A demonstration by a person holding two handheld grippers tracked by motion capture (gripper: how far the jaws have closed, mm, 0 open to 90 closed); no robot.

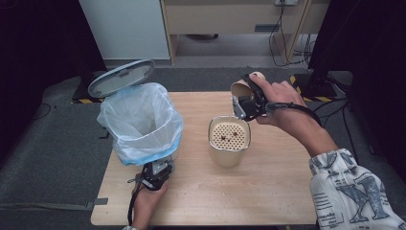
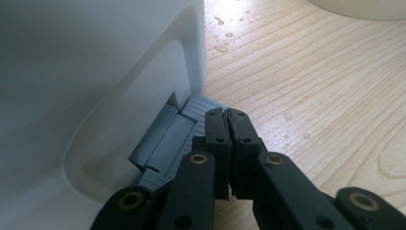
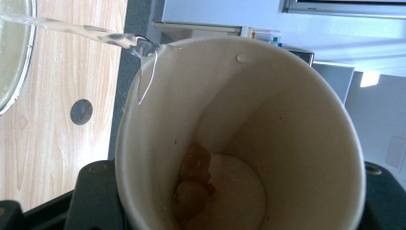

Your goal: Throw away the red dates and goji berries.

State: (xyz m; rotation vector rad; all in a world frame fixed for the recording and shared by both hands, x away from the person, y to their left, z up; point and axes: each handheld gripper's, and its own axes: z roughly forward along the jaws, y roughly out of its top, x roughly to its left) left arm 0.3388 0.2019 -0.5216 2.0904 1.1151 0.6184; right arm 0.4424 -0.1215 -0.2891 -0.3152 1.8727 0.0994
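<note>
I am pressing the pedal [image 2: 165,139] of the big bin [image 1: 143,120] with my left gripper [image 1: 154,175], jaws closed on nothing, so the lid stays up. My right gripper [image 1: 248,103] is squeezing the tipped paper cup [image 1: 242,86], pouring water into the strainer pot [image 1: 230,141]. I think next I am moving the small wet bits [image 3: 194,184] left inside over to the bin.

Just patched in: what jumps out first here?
The right tool tips a paper cup over the strainer-topped container mid-table, a thin stream of liquid leaving its rim. At left, the left tool, shut, presses the pedal of the bagged bin, lid up.
</note>
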